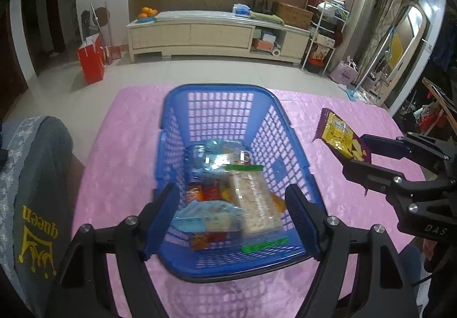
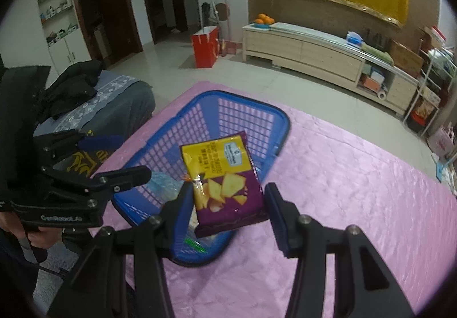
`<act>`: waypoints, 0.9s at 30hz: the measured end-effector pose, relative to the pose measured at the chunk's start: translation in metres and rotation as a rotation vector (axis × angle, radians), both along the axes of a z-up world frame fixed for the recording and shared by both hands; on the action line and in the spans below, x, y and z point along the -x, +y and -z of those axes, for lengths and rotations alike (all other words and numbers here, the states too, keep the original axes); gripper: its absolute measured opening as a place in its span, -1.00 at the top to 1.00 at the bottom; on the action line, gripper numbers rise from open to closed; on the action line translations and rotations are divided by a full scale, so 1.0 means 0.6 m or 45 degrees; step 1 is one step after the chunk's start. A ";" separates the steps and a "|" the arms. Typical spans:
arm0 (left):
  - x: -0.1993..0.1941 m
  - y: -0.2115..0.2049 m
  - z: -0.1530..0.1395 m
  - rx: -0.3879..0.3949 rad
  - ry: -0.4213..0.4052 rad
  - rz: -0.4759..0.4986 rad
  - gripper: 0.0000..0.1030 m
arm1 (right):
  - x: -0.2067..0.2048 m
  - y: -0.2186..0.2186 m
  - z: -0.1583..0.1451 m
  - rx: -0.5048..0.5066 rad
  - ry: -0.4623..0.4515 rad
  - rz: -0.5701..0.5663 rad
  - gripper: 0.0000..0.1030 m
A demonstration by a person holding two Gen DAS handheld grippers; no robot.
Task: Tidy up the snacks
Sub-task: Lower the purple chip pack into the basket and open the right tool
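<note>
Blue basket (image 1: pixel 217 106) is already holding several snacks under the spread, empty left gripper (image 1: pixel 232 215); the right gripper (image 2: pixel 228 203) is pinching one chip bag (image 2: pixel 222 181), not yet in.

Yellow-purple chip packet (image 2: pixel 225 183) aloft, tilted; blue basket (image 1: pixel 217 98) holds snack packs (image 1: pixel 228 192).

The basket (image 1: pixel 217 129) is sitting mid-frame on the table (image 1: pixel 125 152), snack packs (image 1: pixel 257 201) lying inside; a chip bag (image 1: pixel 340 136) is hanging at its right.
</note>
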State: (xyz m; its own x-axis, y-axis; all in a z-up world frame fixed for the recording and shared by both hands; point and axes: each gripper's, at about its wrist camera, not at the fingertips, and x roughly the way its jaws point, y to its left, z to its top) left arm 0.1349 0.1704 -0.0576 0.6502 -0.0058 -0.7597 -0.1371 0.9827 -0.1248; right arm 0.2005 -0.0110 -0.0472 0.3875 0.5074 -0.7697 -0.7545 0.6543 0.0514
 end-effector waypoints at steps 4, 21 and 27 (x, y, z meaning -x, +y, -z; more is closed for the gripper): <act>0.015 0.029 -0.006 -0.016 -0.022 -0.015 -0.45 | -0.006 0.034 0.009 0.016 0.011 -0.025 -0.07; -0.009 0.108 0.042 0.015 -0.027 -0.038 -0.49 | -0.046 0.118 0.084 0.129 0.083 -0.067 -0.07; -0.022 0.125 0.065 -0.006 -0.001 -0.051 -0.87 | -0.058 0.138 0.109 0.161 0.120 -0.072 -0.07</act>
State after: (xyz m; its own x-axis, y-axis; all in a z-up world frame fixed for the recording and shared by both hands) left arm 0.1481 0.2452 -0.0964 0.6504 0.0237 -0.7592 -0.1760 0.9770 -0.1203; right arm 0.2354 0.0715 -0.1127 0.2844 0.4233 -0.8602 -0.7859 0.6169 0.0437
